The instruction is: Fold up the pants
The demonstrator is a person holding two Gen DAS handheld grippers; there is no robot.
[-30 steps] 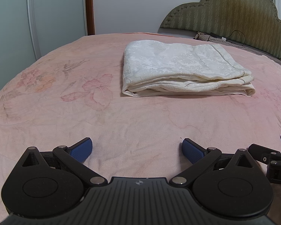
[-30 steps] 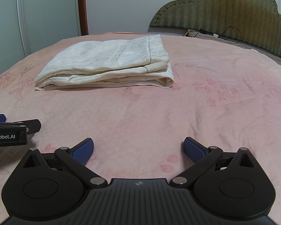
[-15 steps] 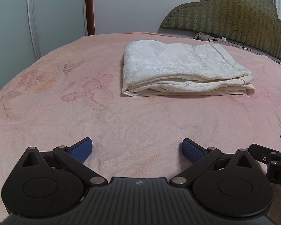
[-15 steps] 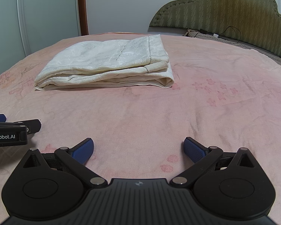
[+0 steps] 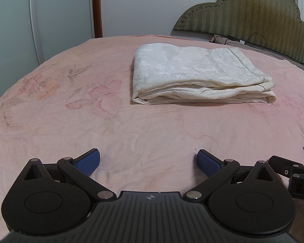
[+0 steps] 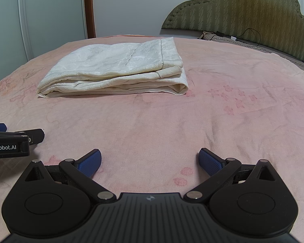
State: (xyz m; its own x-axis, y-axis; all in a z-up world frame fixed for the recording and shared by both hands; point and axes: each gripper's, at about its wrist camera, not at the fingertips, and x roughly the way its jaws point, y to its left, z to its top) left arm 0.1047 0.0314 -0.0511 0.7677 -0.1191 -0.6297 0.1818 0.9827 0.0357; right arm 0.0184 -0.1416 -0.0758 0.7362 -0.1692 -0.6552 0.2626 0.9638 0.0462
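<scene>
I see my left hand-held gripper (image 5: 148, 161) low over the pink bed (image 5: 50, 109), its blue-padded fingers (image 5: 87, 161) spread wide apart with nothing between them. My right hand-held gripper (image 6: 150, 162) sits the same way, fingers parted and empty, just beside the left one; each shows at the edge of the other's view. The pants (image 5: 194, 77), cream-white with a woven pattern, lie folded into a neat stacked rectangle on the bedspread, well ahead of both grippers and touching neither. From my left camera the folded bundle sits ahead and a little to the right; from my right camera it sits ahead and to the left (image 6: 119, 68). A green padded headboard (image 5: 253, 12) rises behind the bed on the right, with a dark cable (image 6: 251, 34) lying near its base.
</scene>
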